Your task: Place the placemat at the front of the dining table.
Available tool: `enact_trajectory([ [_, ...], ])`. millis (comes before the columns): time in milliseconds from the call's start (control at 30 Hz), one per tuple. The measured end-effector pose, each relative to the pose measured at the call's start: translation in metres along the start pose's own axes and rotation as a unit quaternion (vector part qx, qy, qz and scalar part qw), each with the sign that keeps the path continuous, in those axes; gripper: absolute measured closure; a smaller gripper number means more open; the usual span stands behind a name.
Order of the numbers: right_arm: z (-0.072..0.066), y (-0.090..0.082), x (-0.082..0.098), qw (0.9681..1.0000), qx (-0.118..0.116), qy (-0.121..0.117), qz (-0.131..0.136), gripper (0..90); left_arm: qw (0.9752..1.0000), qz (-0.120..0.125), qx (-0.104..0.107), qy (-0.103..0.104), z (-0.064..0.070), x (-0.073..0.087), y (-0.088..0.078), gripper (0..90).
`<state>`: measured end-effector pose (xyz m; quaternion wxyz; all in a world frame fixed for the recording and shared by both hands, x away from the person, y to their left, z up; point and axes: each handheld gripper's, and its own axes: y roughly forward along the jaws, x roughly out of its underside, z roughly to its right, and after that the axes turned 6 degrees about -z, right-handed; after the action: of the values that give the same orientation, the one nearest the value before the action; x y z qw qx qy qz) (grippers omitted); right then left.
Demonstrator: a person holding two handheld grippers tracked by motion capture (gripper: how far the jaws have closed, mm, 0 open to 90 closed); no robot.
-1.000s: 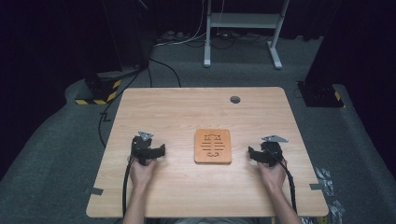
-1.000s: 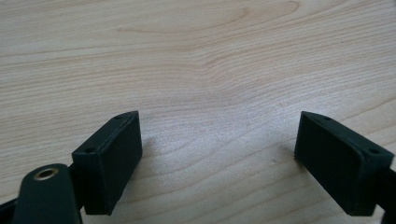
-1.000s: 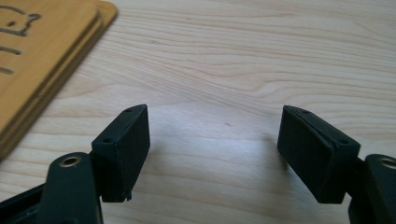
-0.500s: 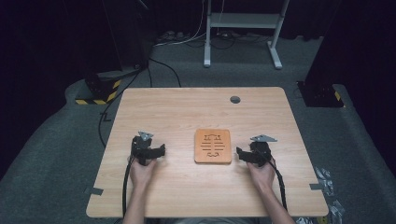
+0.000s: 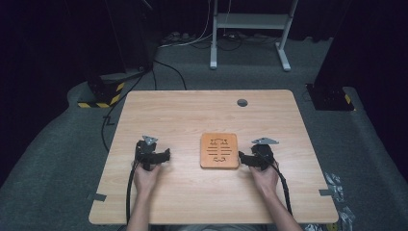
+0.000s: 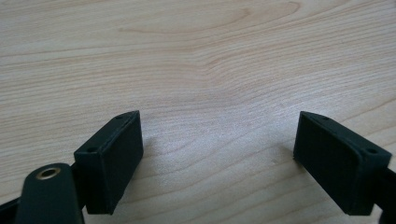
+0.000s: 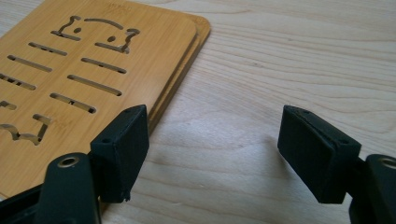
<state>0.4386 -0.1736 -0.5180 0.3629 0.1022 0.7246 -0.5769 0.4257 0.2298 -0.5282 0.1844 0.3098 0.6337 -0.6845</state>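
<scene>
While my right gripper (image 5: 244, 158), jaws released, nears the wooden board (image 5: 219, 150), one jaw could ride onto it, skidding it across the counter (image 5: 192, 115).

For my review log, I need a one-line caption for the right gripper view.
Open right gripper at the edge of a slotted bamboo board lying on the wooden table.

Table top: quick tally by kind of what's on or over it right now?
Square orange-brown bamboo board with cut-out slots: 1
Black two-jaw grippers, left gripper and right gripper: 2
Small round grey disc near the far edge: 1
Total: 4
</scene>
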Motion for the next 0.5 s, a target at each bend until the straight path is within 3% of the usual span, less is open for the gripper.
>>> enact_trajectory([
  [500, -0.013, 0.004, -0.004, 0.9999, -0.005, -0.009, 0.001, 25.5, 1.0, 0.0, 0.0, 0.0, 0.0, 0.0, 0.0, 16.0],
])
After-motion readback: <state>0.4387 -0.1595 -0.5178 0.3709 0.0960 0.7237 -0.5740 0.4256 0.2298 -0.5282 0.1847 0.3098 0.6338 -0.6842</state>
